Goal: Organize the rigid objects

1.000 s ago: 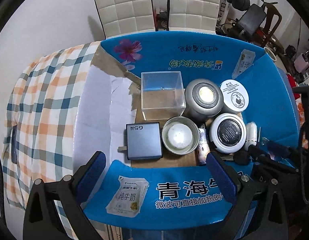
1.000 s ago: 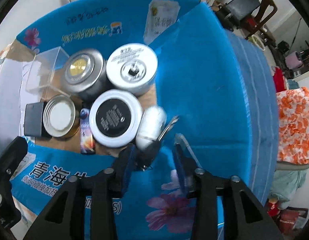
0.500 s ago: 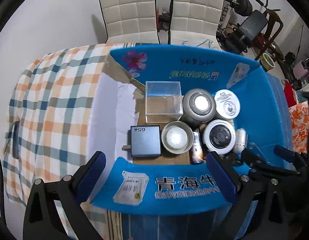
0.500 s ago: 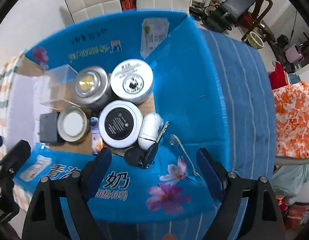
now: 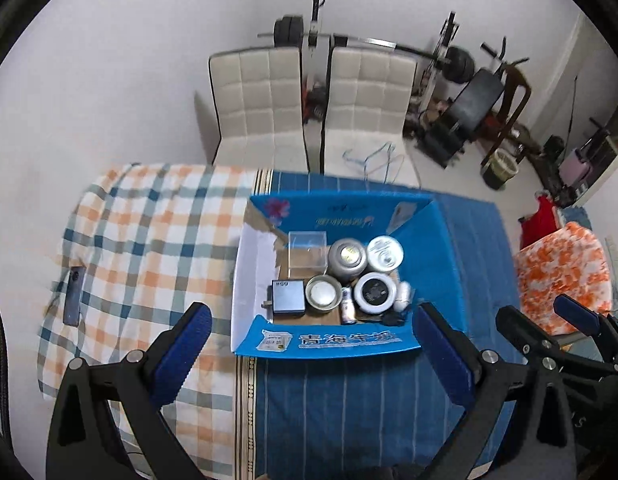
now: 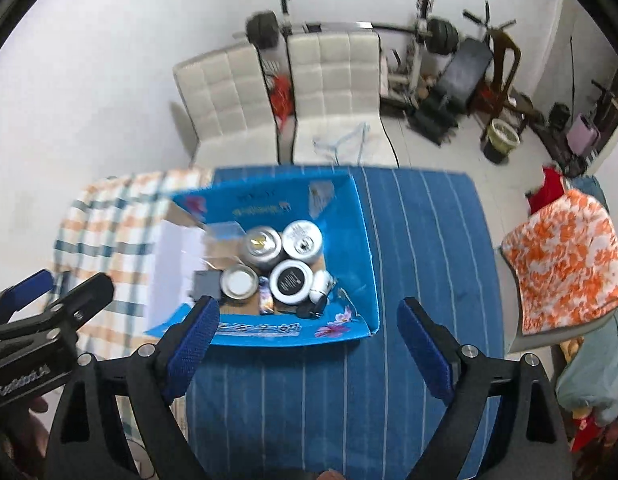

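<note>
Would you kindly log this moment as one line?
left hand-held gripper: open, empty | right hand-held gripper: jaws just opening, empty | box: holds tins, charger, keys

Lighting: even, soft indoor daylight; pale wall washed bright. Shadows: faint, beside the two cream quilted chairs (image 5: 309, 108). Glare: small highlights on the round silver tin lids (image 5: 347, 255). Distortion: strong fisheye bending, black vignette corners. Blur: slight smear, right wrist view softest.
</note>
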{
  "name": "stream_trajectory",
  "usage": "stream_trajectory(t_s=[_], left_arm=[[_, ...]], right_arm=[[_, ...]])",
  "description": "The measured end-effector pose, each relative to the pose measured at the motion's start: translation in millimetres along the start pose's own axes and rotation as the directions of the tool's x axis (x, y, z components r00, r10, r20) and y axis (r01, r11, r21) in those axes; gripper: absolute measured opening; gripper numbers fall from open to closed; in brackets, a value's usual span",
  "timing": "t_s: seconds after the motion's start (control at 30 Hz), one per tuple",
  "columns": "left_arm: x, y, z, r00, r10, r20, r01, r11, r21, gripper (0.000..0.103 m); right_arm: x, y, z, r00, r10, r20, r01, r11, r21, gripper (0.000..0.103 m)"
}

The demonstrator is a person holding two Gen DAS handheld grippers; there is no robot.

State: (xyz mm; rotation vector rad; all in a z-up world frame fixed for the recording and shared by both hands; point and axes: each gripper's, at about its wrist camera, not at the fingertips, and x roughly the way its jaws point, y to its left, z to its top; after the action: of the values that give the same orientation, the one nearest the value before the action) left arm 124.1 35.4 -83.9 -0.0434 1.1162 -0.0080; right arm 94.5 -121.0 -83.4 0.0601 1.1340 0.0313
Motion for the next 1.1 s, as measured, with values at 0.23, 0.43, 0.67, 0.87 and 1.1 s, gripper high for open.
stream_trajectory(t_s=[0.23, 0.43, 0.67, 0.87, 1.1], left_arm=[[-52.1, 1.1, -2.6, 0.998, -0.014, 0.069, 0.014, 1.0, -0.004, 0.103], [-79.1, 2.2, -12.1, 0.995, -0.011, 0.101, 0.012, 1.0, -0.01, 0.103], [-87.6, 2.7, -19.6, 0.994, -0.007, 0.113, 0.01, 1.0, -0.023, 0.103], [-88.1, -0.8, -25.7, 0.993, 0.028, 0.115, -0.027, 1.0, -0.013, 0.103], [-77.4, -2.1, -28.1, 0.994, 0.048, 0.095, -0.047, 0.999, -0.013, 0.103]], right_arm=[[-79.8, -1.2, -11.6, 0.995, 0.008, 0.096, -0.006, 1.0, -0.019, 0.093], [-121.0, -5.5, -21.0, 0.993, 0.01, 0.118, -0.008, 1.0, -0.021, 0.093], [-144.4, -6.6, -23.9, 0.988, -0.015, 0.155, 0.018, 1.0, -0.021, 0.093], [-133.5, -10.5, -25.9, 0.988, -0.042, 0.146, 0.043, 0.999, -0.006, 0.093], [-117.9, -12.2, -29.2, 0.992, -0.054, 0.118, 0.055, 0.998, -0.005, 0.093]])
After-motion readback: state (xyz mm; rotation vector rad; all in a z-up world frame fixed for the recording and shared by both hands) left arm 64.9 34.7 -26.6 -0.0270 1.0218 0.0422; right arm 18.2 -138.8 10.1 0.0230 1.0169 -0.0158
